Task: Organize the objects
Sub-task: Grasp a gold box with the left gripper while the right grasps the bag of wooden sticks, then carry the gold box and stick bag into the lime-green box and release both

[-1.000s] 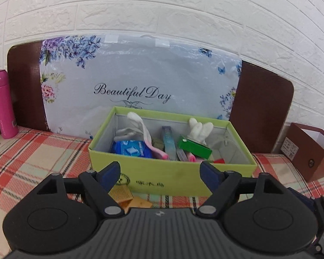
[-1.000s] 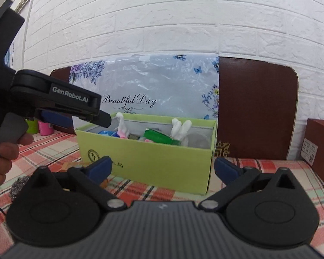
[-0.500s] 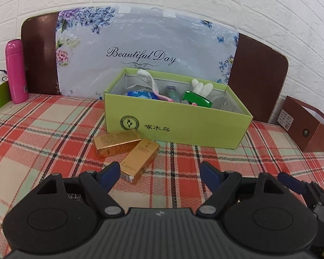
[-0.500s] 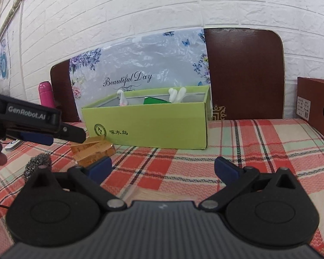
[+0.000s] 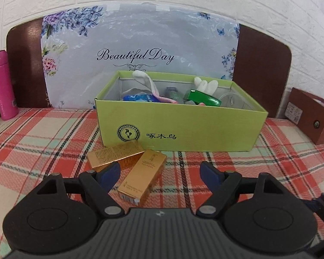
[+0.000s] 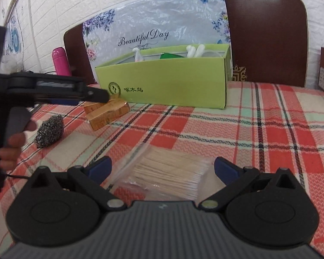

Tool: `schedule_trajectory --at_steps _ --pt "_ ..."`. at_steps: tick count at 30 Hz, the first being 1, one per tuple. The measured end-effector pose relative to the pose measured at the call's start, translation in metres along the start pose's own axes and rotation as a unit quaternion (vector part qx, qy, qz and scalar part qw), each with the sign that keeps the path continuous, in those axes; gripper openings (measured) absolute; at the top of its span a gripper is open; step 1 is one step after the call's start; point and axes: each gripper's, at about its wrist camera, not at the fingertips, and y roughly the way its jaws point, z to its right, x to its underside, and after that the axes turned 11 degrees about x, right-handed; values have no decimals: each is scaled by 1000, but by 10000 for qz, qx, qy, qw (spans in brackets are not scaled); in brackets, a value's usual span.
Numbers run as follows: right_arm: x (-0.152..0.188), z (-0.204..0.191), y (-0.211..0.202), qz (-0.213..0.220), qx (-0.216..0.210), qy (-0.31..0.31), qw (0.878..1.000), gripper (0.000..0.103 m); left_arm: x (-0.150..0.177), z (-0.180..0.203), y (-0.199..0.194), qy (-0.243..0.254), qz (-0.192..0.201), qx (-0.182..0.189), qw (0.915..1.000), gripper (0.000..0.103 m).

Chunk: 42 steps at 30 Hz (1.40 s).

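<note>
An open green cardboard box (image 5: 181, 129) stands on the plaid tablecloth, holding gloves, a green packet and other small items. Two gold cartons (image 5: 142, 177) lie crossed in front of it. My left gripper (image 5: 161, 172) hovers open just above them, and the nearer carton lies between its fingers, close to the left one. In the right wrist view a clear bag of cotton swabs (image 6: 168, 172) lies flat between the fingers of my open right gripper (image 6: 163, 167), untouched by the pads. The left gripper (image 6: 95, 96) shows there too, held over the gold cartons (image 6: 107, 112).
A steel wool scourer (image 6: 49, 130) lies left of the swab bag. A pink bottle (image 5: 2, 86) stands at the far left by the wall. A brown box (image 5: 313, 118) sits at the right. A floral bag (image 5: 140, 49) and a dark board lean behind the green box.
Both grippers have sunk toward the table. The gold cartons now sit at the left gripper's fingers. The right gripper tipped downward, and the swab bag came into view between its fingers.
</note>
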Motion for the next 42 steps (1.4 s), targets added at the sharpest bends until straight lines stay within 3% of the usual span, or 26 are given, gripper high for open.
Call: schedule_trajectory --at_steps 3,6,7,10,11,15,19,22,24,26,28,32,34,36,38,40,41,42 --pt "-5 4 13 -148 -28 48 9999 103 0 -2 24 73 -283 -139 9995 84" --pt "-10 5 22 -216 -34 31 9998 103 4 -3 33 90 -373 -241 9990 77" --pt "-10 6 22 -221 -61 29 9997 103 7 -2 33 147 -374 -291 9988 70" --pt "-4 -1 12 -320 -184 -267 9990 103 13 1 30 321 -598 -220 9975 34" --pt "-1 -7 8 -368 -200 -401 9983 103 16 0 27 247 -670 -83 9974 32" --pt "14 -32 -11 -453 -364 -883 9944 103 29 8 8 325 -699 140 9969 32" --pt "27 -43 -32 -188 -586 -1130 9917 103 42 14 -13 412 -749 392 9956 32" --pt "18 -41 -36 141 -291 -1128 9931 103 48 11 -26 270 -751 522 9954 32" --pt "10 -37 -28 119 -100 -1071 9941 103 48 7 -31 195 -722 516 9959 34" --pt "3 -34 -17 46 -86 -1024 9947 103 48 5 -32 150 -689 490 9963 45" --pt "1 -37 -7 -87 -125 -1071 9941 94 46 4 -32 95 -628 425 9971 53" --pt "7 -41 -3 -198 -53 -1105 9937 79 46 4 -32 50 -572 487 9972 53" --pt "9 -42 -11 -139 15 -1022 9947 41 46 5 -31 82 -570 494 9971 53" --pt "15 -44 -19 -143 61 -1012 9947 34 46 6 -30 140 -576 524 9969 51" --pt "20 -47 -26 -133 12 -1028 9946 32 46 7 -28 170 -603 602 9962 43" --pt "23 -50 -31 -137 -60 -1083 9940 34 46 8 -26 178 -626 593 9961 43" --pt "24 -51 -32 -147 -84 -1139 9934 38 47 10 -25 192 -623 572 9962 44" --pt "25 -53 -33 -119 -86 -1191 9928 48 47 11 -24 214 -638 566 9961 45"
